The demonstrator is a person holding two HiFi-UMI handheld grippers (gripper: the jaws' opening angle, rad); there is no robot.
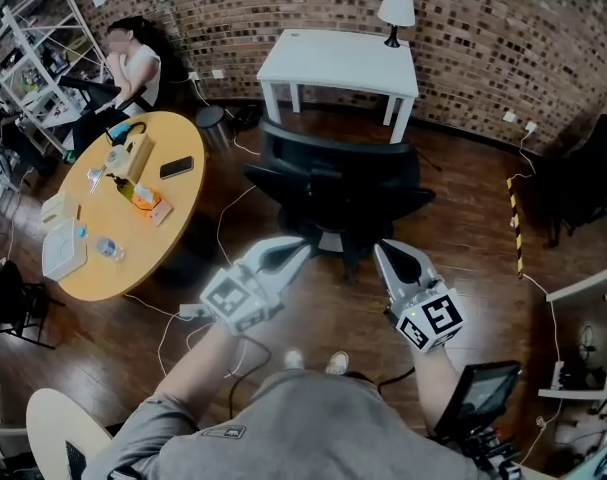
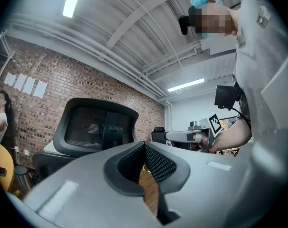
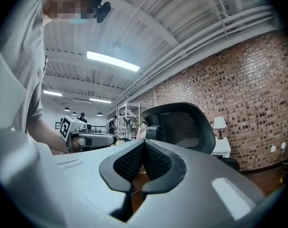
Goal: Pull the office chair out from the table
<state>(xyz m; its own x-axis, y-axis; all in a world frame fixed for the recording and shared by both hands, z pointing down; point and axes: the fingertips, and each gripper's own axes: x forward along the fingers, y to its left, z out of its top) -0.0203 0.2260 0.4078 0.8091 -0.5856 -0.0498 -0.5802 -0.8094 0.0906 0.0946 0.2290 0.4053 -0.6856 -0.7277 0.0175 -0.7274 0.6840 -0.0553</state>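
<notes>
Black office chair [image 1: 338, 183], white table [image 1: 341, 60], red brick wall [image 1: 483, 23], dark wood floor [image 1: 473, 233]

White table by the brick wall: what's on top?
On the white table, a lamp stands at the far right corner; the rest of its top looks bare. Nothing covers it.

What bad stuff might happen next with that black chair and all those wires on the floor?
1. A white cable lies on the floor beside the office chair; the wheels might catch it if the chair rolls further.
2. The left hand-held gripper and the right hand-held gripper are both shut on nothing, so neither could steady the chair.
3. The round table stands close by; the chair could bump it.
</notes>
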